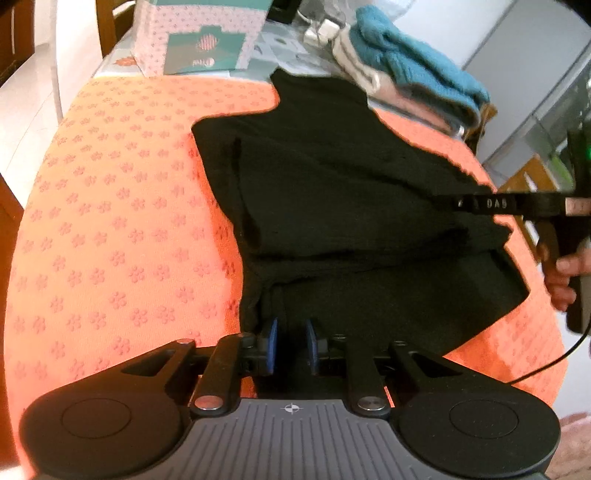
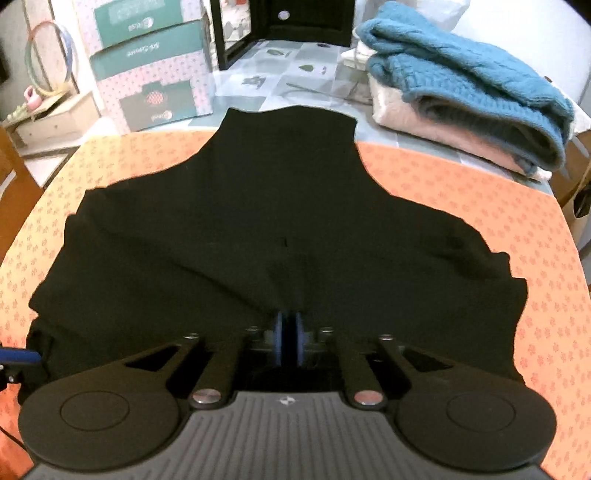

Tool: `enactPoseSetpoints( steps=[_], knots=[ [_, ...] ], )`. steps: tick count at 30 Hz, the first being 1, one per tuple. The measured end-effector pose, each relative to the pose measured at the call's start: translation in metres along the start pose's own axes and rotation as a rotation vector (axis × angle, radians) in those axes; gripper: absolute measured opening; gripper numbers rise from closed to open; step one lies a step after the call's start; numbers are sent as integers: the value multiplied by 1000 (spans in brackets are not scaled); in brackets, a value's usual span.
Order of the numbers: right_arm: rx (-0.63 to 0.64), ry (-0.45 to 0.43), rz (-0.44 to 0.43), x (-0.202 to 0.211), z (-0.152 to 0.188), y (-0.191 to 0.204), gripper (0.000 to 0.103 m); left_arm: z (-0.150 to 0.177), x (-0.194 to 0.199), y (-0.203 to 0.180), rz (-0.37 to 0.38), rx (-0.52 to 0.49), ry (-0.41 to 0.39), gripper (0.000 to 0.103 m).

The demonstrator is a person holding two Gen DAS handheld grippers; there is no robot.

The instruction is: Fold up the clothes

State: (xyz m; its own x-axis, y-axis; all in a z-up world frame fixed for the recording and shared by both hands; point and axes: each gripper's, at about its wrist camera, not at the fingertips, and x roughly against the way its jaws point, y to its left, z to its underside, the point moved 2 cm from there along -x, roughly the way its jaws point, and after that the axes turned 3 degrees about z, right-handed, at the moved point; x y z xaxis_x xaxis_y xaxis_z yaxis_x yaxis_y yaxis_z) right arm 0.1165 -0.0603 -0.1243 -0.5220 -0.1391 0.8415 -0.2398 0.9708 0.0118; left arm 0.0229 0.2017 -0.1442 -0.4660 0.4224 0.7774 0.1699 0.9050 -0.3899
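Behind the work area sat a stack of folded knits (image 2: 465, 99), a teal sweater on top of pale pink ones, at the far right of the tabletop (image 2: 288, 74), with patterned cardboard boxes (image 2: 147, 70) at the far left and a dark frame (image 2: 280, 26) between them. Nothing stood on the orange mat (image 1: 110, 229) except the black garment (image 2: 258, 221), which lay spread across its middle, its narrow end reaching past the mat's far edge onto the tabletop. The right tool (image 2: 289, 338) was clenched on a bunch of the garment's near edge, cloth pulled into folds toward its blue pads. The left tool (image 1: 291, 345) stood with its pads a little apart at the garment's near left corner; whether cloth was pinched between them could not be told. A hand (image 1: 565, 277) gripped the right tool's handle at the right. Bare mat lay open to the left and right of the garment.
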Motion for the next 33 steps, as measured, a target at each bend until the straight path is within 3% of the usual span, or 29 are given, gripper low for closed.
enactPoseSetpoints(
  steps=[2,5,10,14,19,21,22,27,31,33],
  knots=[
    [-18,-25,-5,8,-2,-5,25,-8,8,-3,14,-4,-45,21],
    [-60,-62,-20,19,-7,-16,26,-29,11,-8,26,-8,-110,21],
    [-149,-75,-52,22,-22,-39,26,-62,-14,-12,13,-38,-130,21],
    [-243,-8,-134,2,-35,-52,42,-67,-39,-6,-12,-38,-83,21],
    [-334,82,-221,-37,-36,-52,42,-53,-46,6,-19,4,-78,20],
    [-345,102,-226,-48,-35,-48,33,-50,-45,9,-12,31,-83,19],
    [-346,103,-231,-50,-36,-46,5,-50,-44,10,-12,41,-84,17],
    [-291,11,-190,-32,-49,-40,6,-47,-43,17,-3,89,-100,12],
    [-225,53,-155,-47,-48,-37,8,-48,-42,19,3,105,-99,12],
    [-234,55,-148,-45,-44,-43,14,-51,-34,19,12,123,-117,16]
  ],
)
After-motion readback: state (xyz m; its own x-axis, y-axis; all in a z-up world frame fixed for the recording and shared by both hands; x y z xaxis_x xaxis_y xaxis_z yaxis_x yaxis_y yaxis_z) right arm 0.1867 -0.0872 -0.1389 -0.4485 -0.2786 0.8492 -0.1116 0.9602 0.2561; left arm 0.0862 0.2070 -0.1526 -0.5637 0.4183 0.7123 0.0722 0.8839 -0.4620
